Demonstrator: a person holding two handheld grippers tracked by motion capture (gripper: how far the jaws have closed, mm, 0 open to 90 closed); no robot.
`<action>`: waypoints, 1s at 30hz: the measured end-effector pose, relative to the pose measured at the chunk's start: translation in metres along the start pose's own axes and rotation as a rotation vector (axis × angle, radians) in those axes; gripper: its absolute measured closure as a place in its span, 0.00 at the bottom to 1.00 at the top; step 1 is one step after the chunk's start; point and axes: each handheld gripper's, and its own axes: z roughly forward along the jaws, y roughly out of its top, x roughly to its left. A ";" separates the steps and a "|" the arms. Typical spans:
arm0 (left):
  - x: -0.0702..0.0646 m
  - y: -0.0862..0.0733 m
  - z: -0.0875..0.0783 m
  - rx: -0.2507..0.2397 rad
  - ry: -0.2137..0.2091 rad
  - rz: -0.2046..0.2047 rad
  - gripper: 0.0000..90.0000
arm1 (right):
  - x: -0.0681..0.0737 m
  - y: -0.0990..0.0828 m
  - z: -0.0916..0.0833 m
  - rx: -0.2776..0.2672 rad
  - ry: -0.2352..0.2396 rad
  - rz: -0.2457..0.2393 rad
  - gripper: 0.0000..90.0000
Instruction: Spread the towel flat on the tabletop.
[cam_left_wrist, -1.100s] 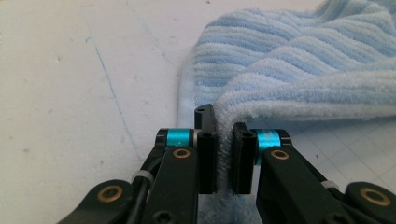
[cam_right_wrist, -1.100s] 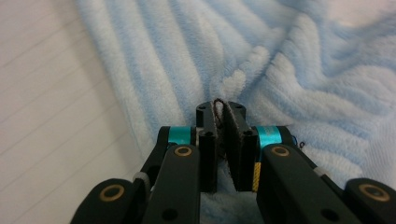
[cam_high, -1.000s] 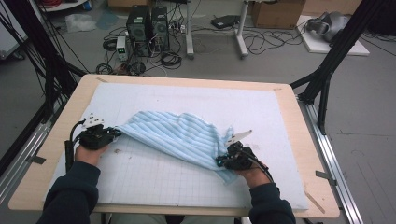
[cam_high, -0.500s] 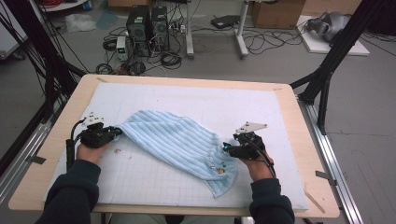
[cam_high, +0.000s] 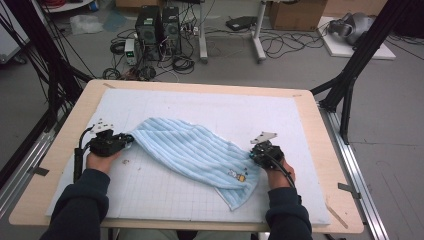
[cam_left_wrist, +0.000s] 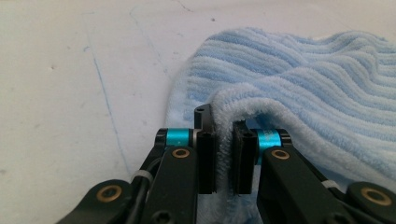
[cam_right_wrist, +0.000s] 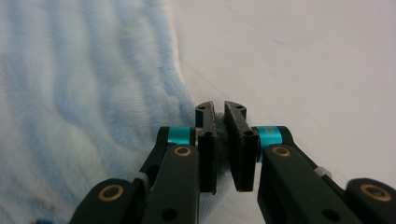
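You've got the towel (cam_high: 192, 155) stretched diagonally across the mat (cam_high: 210, 107), from near the tabletop's (cam_high: 320, 150) left edge toward its front-right corner. Left tool (cam_high: 111, 143) is clamped on the towel's left end, pile bunched between the pads (cam_left_wrist: 208, 154). Right tool (cam_high: 263, 151) has just been opening, then closing; it's now pinched on the right edge, prob. a thin hem, tho the view's blurry. Holding both ends keeps the cloth taut for spreading or folding.
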 end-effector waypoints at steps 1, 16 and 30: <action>-0.001 0.000 0.002 -0.001 0.001 -0.002 0.92 | -0.007 -0.005 -0.001 -0.011 -0.017 0.042 0.93; -0.002 0.010 0.026 -0.014 0.029 -0.057 0.56 | -0.041 -0.033 -0.020 -0.149 -0.158 0.284 0.47; 0.000 0.016 0.016 -0.074 0.007 -0.049 0.49 | -0.038 -0.033 -0.041 -0.289 -0.084 0.315 0.35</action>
